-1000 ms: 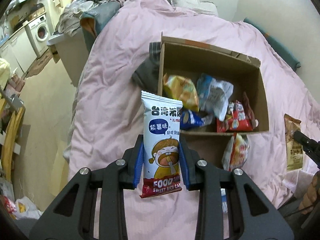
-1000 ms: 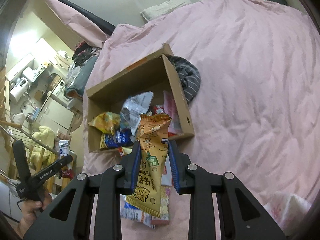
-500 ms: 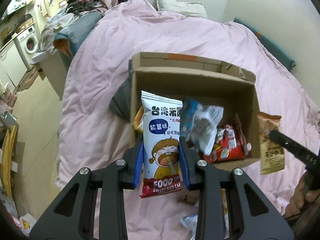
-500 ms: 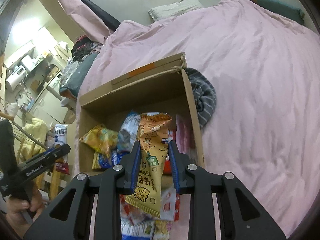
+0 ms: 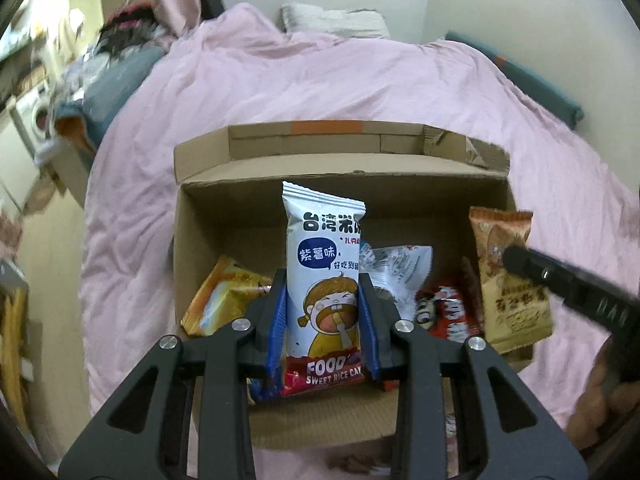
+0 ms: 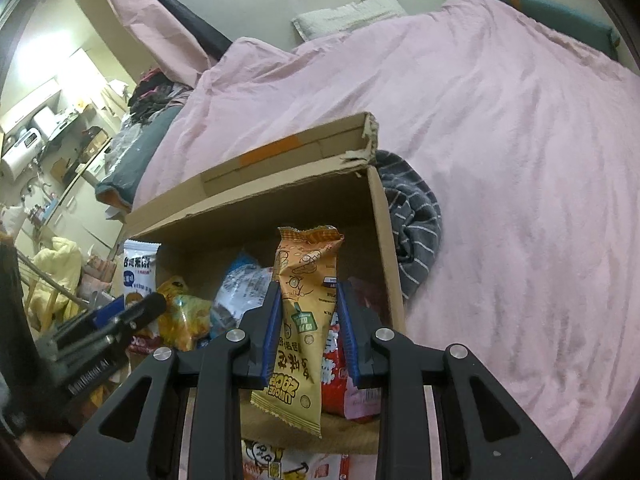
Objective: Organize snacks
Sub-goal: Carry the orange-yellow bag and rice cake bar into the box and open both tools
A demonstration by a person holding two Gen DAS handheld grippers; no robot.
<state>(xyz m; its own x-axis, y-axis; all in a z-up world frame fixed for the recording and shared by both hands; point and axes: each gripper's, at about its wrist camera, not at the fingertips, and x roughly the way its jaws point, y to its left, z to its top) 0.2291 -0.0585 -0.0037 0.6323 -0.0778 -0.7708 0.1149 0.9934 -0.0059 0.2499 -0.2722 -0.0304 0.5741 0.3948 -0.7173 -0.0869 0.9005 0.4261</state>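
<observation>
My left gripper (image 5: 322, 320) is shut on a white sweet rice cake packet (image 5: 325, 276) and holds it upright over the open cardboard box (image 5: 280, 168) on the pink bed. My right gripper (image 6: 306, 332) is shut on an orange snack packet (image 6: 306, 308) over the same box (image 6: 280, 184), near its right wall. That orange packet also shows in the left wrist view (image 5: 510, 276), and the white packet in the right wrist view (image 6: 138, 272). Inside the box lie a yellow bag (image 5: 220, 300), a silver-blue bag (image 5: 400, 272) and a red packet (image 5: 448, 312).
A pink duvet (image 6: 500, 140) covers the bed around the box. A grey striped cloth (image 6: 416, 220) lies against the box's right side. More snack packets (image 6: 288, 464) lie on the bed in front of the box. Furniture and a washing machine (image 5: 36, 124) stand left.
Both grippers have moved forward toward the box with their packets held. The box now fills more of each view, and both packets hang over its opening.
</observation>
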